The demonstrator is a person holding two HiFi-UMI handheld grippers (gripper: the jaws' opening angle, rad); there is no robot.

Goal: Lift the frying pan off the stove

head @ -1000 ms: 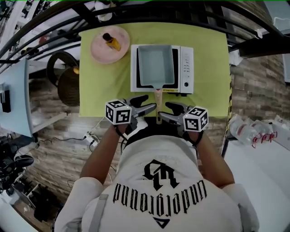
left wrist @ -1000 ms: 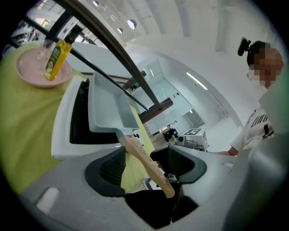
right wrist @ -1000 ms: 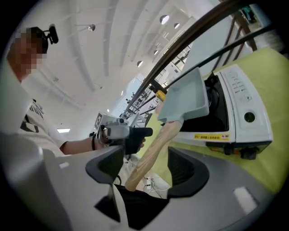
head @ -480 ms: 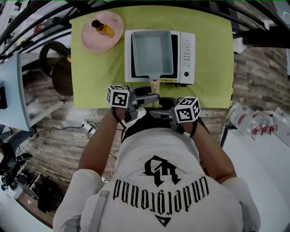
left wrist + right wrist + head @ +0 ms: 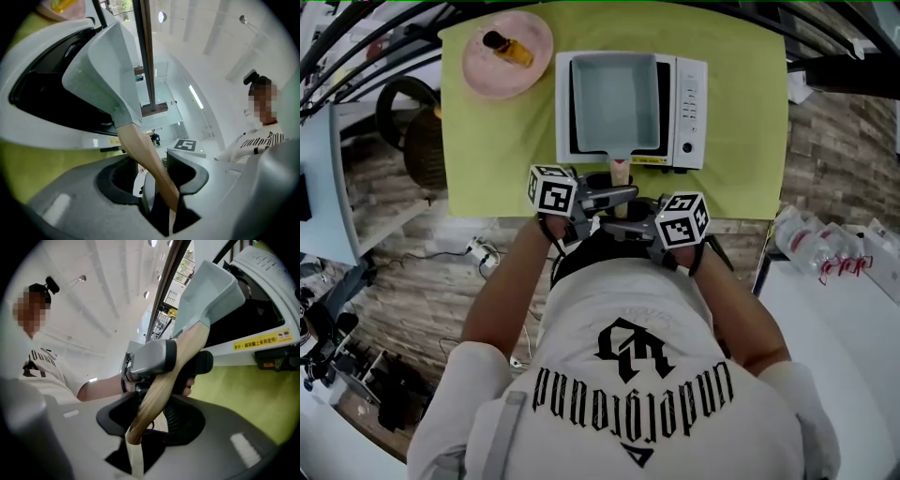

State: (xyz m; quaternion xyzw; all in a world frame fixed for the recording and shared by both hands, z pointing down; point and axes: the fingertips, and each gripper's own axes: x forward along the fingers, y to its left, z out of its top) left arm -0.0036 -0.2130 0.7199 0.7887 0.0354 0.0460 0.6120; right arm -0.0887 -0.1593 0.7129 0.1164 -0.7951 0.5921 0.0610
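Note:
A pale blue rectangular frying pan [image 5: 614, 89] sits on a white stove [image 5: 689, 94], and its wooden handle [image 5: 620, 173] points toward me. My left gripper [image 5: 617, 199] reaches the handle from the left and my right gripper [image 5: 623, 223] from the right, a little nearer the handle's end. In the left gripper view the handle [image 5: 145, 159] runs slantwise between the jaws, with a gap at the left pad. In the right gripper view the handle [image 5: 164, 380] also lies between the jaws, with a gap at the right pad. Both pairs of jaws have just been closing.
The stove stands on a yellow-green mat [image 5: 497, 141] whose front edge is just under the grippers. A pink plate [image 5: 483, 70] with a small yellow bottle [image 5: 508, 50] lies at the back left. A dark round basket [image 5: 422, 141] sits left of the table, and a white table [image 5: 844, 328] stands at the right.
Both grippers have come inward to the pan's handle from either side, and their jaws have narrowed around it. The pan has stayed on the stove.

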